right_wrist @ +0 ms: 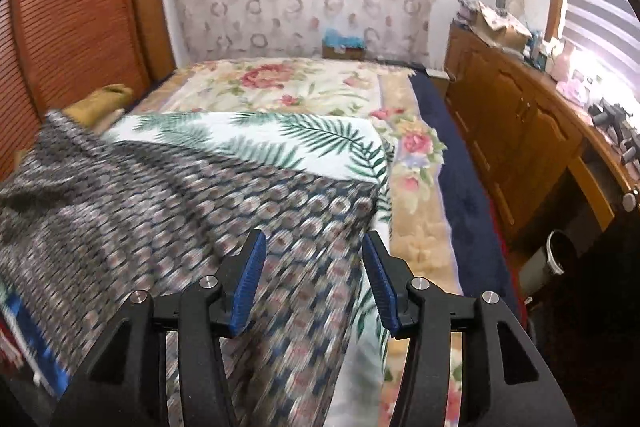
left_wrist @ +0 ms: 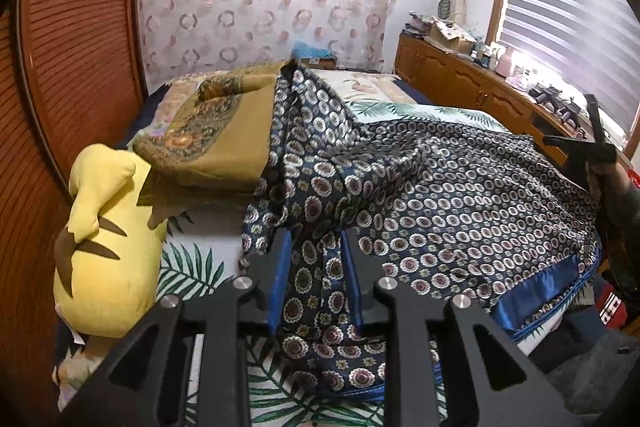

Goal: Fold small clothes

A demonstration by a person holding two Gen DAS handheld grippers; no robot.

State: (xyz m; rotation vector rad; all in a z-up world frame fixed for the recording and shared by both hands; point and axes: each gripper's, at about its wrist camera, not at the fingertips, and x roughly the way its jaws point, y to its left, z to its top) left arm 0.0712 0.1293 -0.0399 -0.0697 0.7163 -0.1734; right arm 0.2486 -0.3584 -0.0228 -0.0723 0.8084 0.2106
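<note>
Your left gripper point(left_wrist: 314, 267) jaws grasp the patterned cloth point(left_wrist: 460, 195) on the bed point(right_wrist: 280, 135); your right gripper point(right_wrist: 314, 263) jaws stand released above it.

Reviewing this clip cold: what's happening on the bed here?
A person with two handheld grippers is folding a navy patterned garment spread on the bed. A bunched strip of it lies between the left gripper fingers. The right gripper is open above the cloth, gripping nothing. A yellow plush sits beside it.

Bed point(right_wrist: 464, 187), palm-leaf sheet point(right_wrist: 256, 143), patterned navy cloth point(left_wrist: 460, 187), mustard cloth point(left_wrist: 216, 131), yellow plush point(left_wrist: 104, 243)
</note>
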